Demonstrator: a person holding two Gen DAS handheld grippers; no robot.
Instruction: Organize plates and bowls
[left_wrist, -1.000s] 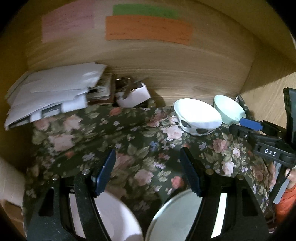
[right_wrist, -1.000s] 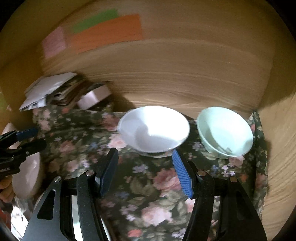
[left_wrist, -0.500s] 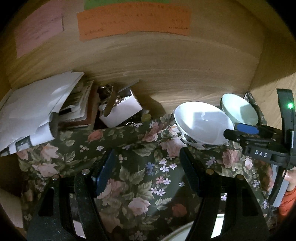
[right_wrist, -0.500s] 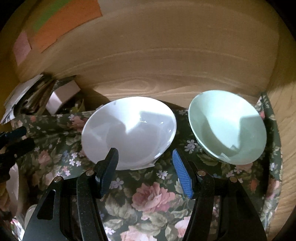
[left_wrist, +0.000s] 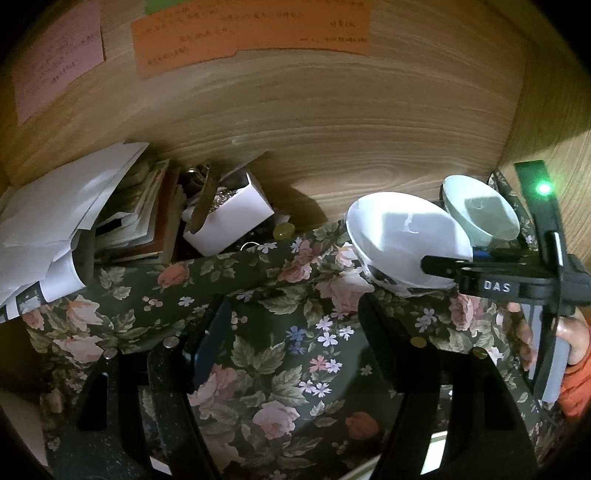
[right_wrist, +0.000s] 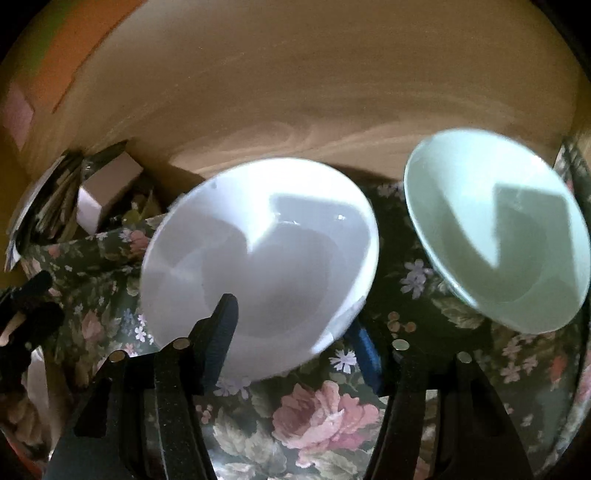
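The sorting looked barely begun. A white bowl (right_wrist: 258, 258) and a pale green bowl (right_wrist: 495, 236) sat side by side, unstacked, on the floral cloth (left_wrist: 280, 369) of the tabletop against the wooden back wall. The right claw (right_wrist: 291, 332) straddled the white bowl's near rim, its jaws closing but not yet pressing. The left claw (left_wrist: 291, 328) hung spread and empty over the cloth. Stacking remained.

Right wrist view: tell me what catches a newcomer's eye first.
The white bowl fills the middle, its near rim between the closing fingers of the right gripper. To its right sits a pale green bowl, both on a dark floral cloth against a wooden back wall.
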